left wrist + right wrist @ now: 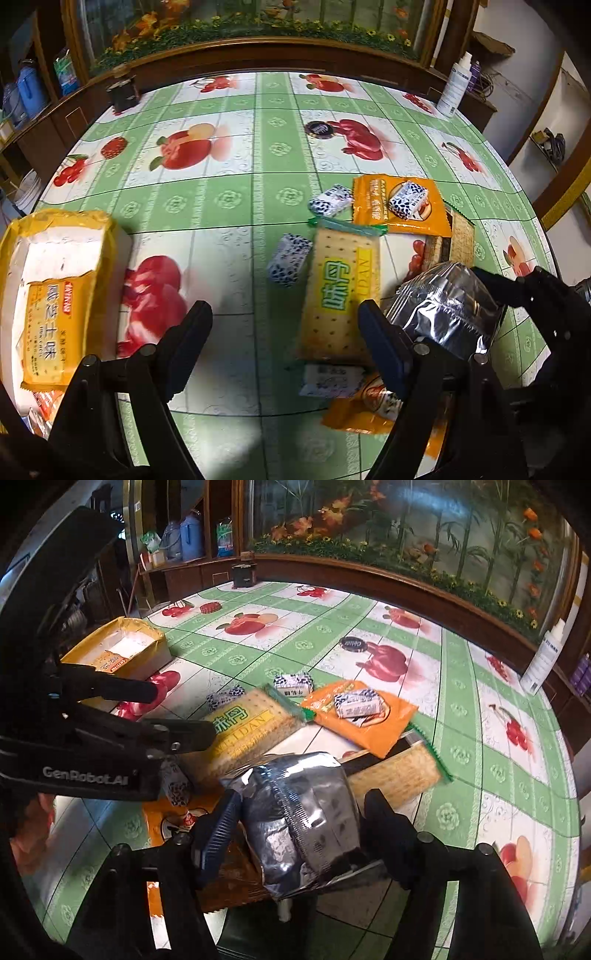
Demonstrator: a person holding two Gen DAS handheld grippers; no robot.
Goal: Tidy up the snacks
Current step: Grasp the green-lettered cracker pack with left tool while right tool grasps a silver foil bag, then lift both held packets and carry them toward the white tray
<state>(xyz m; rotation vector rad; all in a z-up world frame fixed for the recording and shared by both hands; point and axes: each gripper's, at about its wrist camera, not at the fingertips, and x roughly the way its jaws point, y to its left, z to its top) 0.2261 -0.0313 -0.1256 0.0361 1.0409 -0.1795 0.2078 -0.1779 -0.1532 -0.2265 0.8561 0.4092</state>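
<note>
A crinkled silver snack packet (pixel 299 819) sits clamped between the right gripper (pixel 301 812) fingers, above the cracker packs (print unreadable). The left gripper (pixel 284 317) hovers with jaws apart, empty, beside a yellow box (pixel 55 280) cut off at the frame edge.

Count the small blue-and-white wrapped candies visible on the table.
4. One on the orange packet, one just left of it, one left of the cracker pack, one near the left claw. Others may hide under the pile.

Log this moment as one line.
right tongs: shut on silver foil packet | left tongs: open, empty | yellow box: left of table
</note>
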